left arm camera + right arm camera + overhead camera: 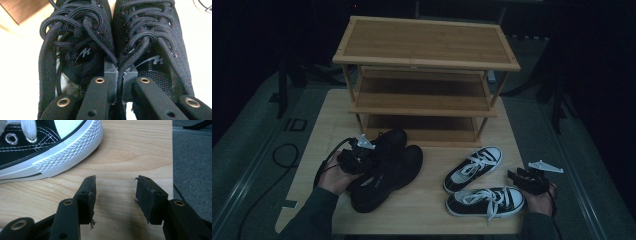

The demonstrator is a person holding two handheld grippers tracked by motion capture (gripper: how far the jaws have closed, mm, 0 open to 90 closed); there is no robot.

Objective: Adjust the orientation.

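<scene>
A pair of black mesh lace-up shoes (388, 171) lies side by side at the table's front left. My left gripper (362, 157) sits over their heel ends. In the left gripper view its jaws (120, 75) stand close together, pinching the inner edges of the left shoe (75, 37) and the right shoe (150, 37) against each other. Two black-and-white sneakers (473, 167) (484, 201) lie at the front right. My right gripper (518, 176) hovers open beside the nearer sneaker's toe (50, 147), with bare wood between its fingers (115, 185).
A three-tier bamboo shoe rack (427, 45) stands at the back of the wooden table (432, 220), its shelves bare. The table's right edge (172, 157) runs close to my right gripper, with grey floor beyond. A cable lies looped on the floor at the left (287, 155).
</scene>
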